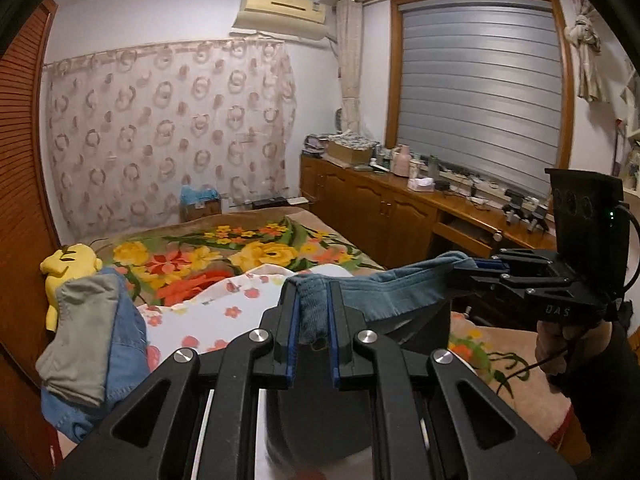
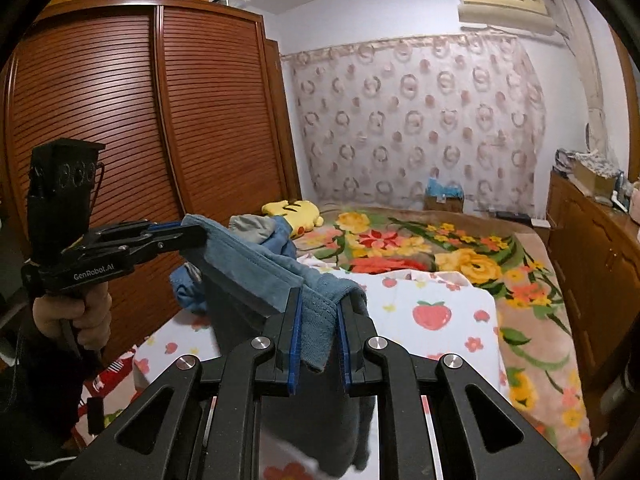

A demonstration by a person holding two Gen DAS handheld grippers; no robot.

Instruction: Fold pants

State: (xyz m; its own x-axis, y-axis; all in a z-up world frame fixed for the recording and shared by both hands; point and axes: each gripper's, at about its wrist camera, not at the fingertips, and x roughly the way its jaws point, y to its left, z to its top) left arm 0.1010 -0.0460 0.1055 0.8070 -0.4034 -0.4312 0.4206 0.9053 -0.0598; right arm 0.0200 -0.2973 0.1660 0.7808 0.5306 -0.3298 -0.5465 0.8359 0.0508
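Left tongs (image 1: 313, 312) clamped on one end of blue pants (image 1: 384, 284) waistband; right tongs (image 2: 319, 332) clamped on other end. Waistband stretched between both tongs, pants hanging above bed (image 2: 532, 320). One pair of pants held. One yellow plush toy (image 2: 294, 213), one heap of clothes (image 1: 92, 344) on bed.

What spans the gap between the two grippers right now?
Only the blue pants' waistband runs from left gripper to right gripper, clearest in the right wrist view.
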